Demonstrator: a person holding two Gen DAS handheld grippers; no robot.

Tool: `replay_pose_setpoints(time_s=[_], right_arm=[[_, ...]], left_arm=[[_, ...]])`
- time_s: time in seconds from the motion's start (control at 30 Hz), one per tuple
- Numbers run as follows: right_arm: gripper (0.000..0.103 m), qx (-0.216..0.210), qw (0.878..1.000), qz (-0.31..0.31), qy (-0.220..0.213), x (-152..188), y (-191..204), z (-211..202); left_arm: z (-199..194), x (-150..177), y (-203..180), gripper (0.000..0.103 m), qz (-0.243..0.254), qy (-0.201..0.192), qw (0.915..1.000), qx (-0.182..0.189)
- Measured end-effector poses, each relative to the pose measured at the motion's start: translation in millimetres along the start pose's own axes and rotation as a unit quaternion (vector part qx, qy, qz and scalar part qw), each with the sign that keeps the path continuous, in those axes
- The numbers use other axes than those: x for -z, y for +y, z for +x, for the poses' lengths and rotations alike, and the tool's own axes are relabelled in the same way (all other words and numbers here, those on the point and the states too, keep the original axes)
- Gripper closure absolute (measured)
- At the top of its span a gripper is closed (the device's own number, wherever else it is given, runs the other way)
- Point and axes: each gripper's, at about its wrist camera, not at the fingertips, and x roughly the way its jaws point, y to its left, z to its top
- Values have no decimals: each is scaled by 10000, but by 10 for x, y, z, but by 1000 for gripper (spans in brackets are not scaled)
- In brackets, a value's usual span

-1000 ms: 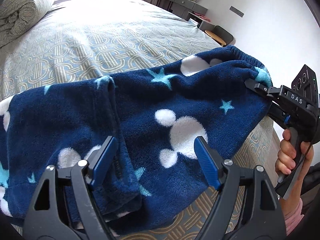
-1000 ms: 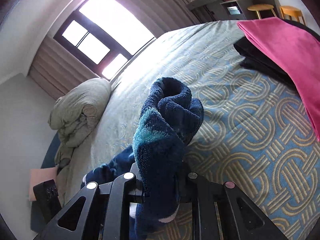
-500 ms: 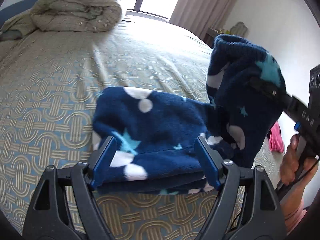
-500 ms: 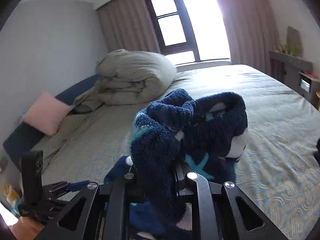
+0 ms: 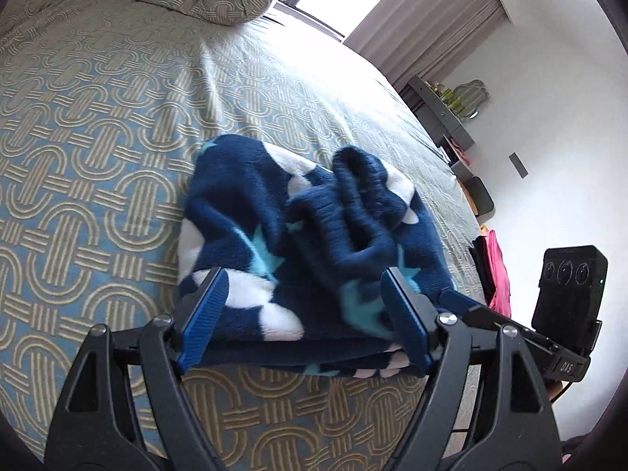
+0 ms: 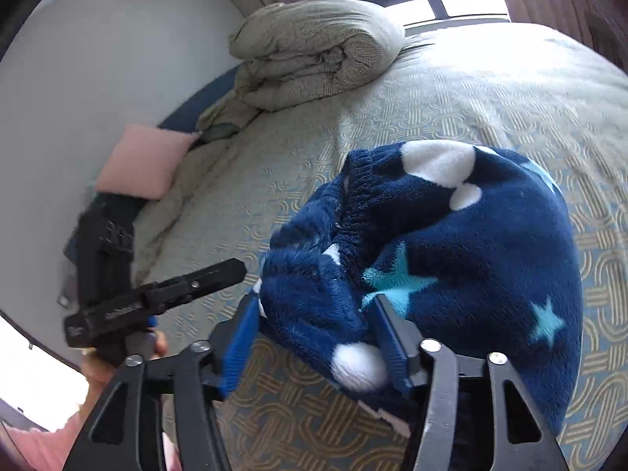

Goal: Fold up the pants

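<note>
Bed (image 5: 98, 125), patterned blue-and-tan cover | folded navy fleece pants (image 5: 306, 243) near its edge | rolled duvet (image 6: 314, 51), pink pillow (image 6: 141, 161) at head

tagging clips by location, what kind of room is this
A bedroom, most likely: a large bed with a patterned cover, a rolled-up duvet by a pink pillow at its head, and a curtained window.

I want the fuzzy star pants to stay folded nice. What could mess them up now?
The waistband sits bunched and humped on top of the pants, so the fold may flop open. The right hand-held gripper has just been opening, with fleece between its fingers; pulling back could drag it. The bundle lies near the bed edge and might slide off.
</note>
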Motion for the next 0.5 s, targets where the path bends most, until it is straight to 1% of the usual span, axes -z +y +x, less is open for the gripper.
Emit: replay_pose_setpoints(time_s=[0.03,0.07,0.17,0.23,0.3,0.37,0.43,0.5], right_arm=[[30,-61,9998,177,19,25,-79,-54],[30,-98,9995,260,133,20,-118,-77],[30,-261,9979,348,479,150,-180,-20],[30,-453,9966,399,553,243,-183,-35],[30,-670,9951,461,562,297,-194,-87],[30,-730,9931,654,638,353,-267,-108],[30,-807,9893,940,772,462,-356,-92],[30,-1009,9813,1200,1116,619,-392,-27]], left_arm=[[21,-17,-35,23,9,23,10000,67],[52,-22,-73,23,-10,57,9999,122],[132,-28,-135,23,-98,199,9995,224],[181,3,-185,23,-119,299,9993,213],[248,14,-245,23,-91,445,9986,279],[362,9,-315,23,-24,629,9975,333],[489,6,-379,22,32,770,9968,192],[638,-2,-410,22,92,912,9958,43]])
